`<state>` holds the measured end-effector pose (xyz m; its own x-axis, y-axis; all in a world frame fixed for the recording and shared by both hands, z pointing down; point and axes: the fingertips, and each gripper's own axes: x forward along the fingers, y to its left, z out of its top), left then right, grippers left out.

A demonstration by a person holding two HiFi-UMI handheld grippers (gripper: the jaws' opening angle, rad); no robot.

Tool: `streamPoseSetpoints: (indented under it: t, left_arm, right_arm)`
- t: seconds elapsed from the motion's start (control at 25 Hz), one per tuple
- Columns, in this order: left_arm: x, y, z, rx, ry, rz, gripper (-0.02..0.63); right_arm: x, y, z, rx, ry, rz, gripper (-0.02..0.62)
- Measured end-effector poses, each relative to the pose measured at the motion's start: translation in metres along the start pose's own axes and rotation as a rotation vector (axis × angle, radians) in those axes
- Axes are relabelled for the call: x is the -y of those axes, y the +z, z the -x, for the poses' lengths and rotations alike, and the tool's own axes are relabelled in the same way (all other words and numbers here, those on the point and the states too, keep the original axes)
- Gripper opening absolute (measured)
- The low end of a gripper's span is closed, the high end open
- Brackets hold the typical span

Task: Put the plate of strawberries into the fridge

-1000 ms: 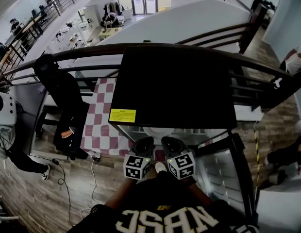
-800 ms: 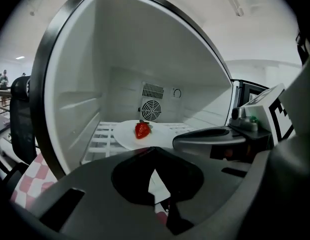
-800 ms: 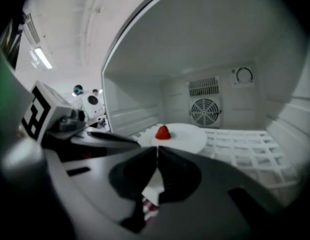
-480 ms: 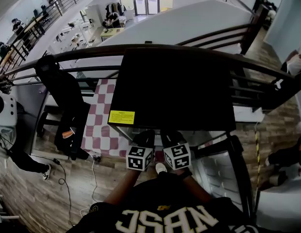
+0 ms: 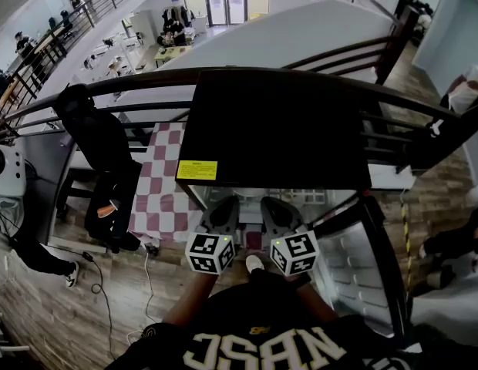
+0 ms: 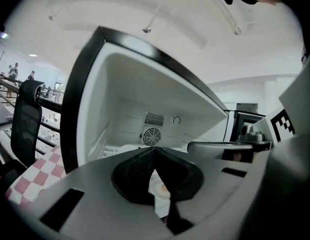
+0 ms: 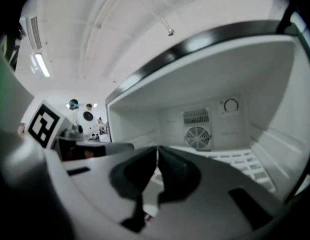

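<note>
Left gripper view: plate (image 6: 126,147) inside fridge (image 6: 120,84).

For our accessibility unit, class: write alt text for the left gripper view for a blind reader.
The left gripper points its dark jaws, closed together, into an open fridge with a white interior and a round fan grille on its back wall. The right gripper lies alongside at right, and a red-and-white checked cloth shows at lower left.
</note>
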<state>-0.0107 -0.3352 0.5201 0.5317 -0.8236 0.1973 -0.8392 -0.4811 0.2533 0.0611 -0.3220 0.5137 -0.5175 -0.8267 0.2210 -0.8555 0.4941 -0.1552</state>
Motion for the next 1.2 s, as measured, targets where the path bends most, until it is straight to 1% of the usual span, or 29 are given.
streamPoseSetpoints:
  t: [0.12,0.2,0.36,0.52,0.88,1.2]
  left_arm:
    - [0.003,0.016,0.024,0.054,0.006,-0.042,0.021]
    - [0.001,0.021,0.041,0.080,0.015,-0.064,0.021]
    - [-0.007,0.023,0.071,0.110,0.034,-0.062,0.021]
    - [-0.008,0.019,0.096,0.124,0.038,-0.058,0.021]
    - [0.007,0.008,0.126,0.126,0.019,-0.062,0.021]
    - [0.007,-0.002,0.132,0.108,0.021,-0.039,0.021]
  right_arm:
    - [-0.001,0.008,0.024,0.050,-0.030,0.004,0.023]
    - [0.004,0.007,0.041,0.061,-0.066,0.001,0.023]
    - [0.013,0.003,0.069,0.065,-0.149,0.003,0.023]
    - [0.009,-0.001,0.090,0.075,-0.194,0.008,0.023]
    - [-0.017,-0.011,0.114,0.084,-0.207,0.007,0.023]
    - [-0.020,-0.020,0.121,0.071,-0.223,-0.010,0.023]
